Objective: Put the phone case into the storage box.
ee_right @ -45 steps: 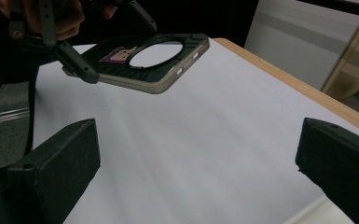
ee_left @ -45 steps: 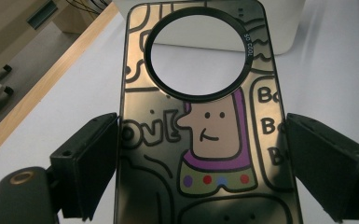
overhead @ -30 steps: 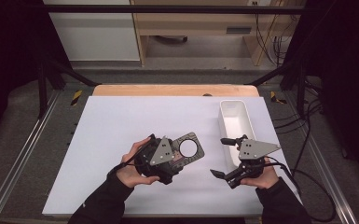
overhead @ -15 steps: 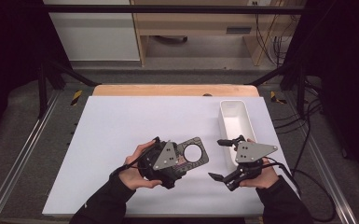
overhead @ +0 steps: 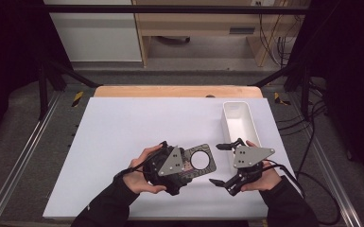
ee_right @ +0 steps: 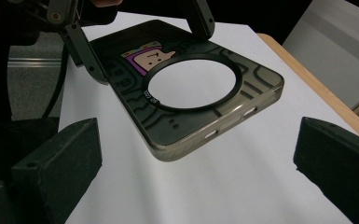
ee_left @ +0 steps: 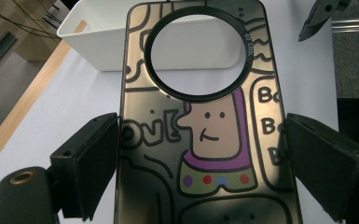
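- Setting: white table top [overhead: 123, 142] on a wooden bench, dark framing either side, white bin [overhead: 238, 124] at the far right.
- Phone case [overhead: 199, 161]: translucent smoky shell, cartoon print, large ring cutout; held just above the table, near the front edge, centre.
- Left gripper [overhead: 177, 166]: clamped across the short width of the phone case near one end, pads against both long edges in the left gripper view [ee_left: 205, 149].
- Long axis of the case: running away from the left gripper toward the right gripper, ring end free.
- Right gripper [overhead: 221, 164]: jaws wide apart, nothing between them, just beside the free end and facing it [ee_right: 196, 93]; nearer hand for a takeover.
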`<move>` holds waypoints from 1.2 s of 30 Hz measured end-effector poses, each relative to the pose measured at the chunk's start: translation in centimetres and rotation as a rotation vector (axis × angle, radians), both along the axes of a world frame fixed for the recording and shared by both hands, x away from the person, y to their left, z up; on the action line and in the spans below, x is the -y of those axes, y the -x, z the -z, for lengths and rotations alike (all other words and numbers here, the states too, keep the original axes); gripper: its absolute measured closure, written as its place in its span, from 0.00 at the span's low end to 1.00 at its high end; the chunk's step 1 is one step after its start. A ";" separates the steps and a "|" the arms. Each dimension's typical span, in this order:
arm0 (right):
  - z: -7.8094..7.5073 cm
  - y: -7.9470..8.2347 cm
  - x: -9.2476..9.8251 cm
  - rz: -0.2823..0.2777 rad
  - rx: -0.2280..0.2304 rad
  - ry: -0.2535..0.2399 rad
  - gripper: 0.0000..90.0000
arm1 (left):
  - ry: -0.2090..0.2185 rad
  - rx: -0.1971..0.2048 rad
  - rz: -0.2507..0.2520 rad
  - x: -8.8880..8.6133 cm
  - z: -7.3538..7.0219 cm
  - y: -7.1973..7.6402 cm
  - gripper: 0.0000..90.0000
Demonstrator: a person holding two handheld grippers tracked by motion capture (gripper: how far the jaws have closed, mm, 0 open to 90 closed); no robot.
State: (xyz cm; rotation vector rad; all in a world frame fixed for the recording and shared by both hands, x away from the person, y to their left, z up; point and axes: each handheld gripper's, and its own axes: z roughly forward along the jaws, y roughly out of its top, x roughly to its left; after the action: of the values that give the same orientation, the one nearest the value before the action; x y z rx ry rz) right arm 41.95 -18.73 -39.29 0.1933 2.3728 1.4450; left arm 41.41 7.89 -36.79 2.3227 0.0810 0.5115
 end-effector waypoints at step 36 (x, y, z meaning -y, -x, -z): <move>1.0 -0.2 -1.8 -0.126 -0.001 0.041 0.02 | -0.006 -0.056 0.143 0.5 1.0 0.1 0.13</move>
State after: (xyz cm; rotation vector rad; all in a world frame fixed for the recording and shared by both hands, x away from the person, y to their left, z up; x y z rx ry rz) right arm 42.19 -16.95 -40.31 0.0347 2.4522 1.4495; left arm 41.28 7.36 -37.76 2.3280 -0.0593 0.3750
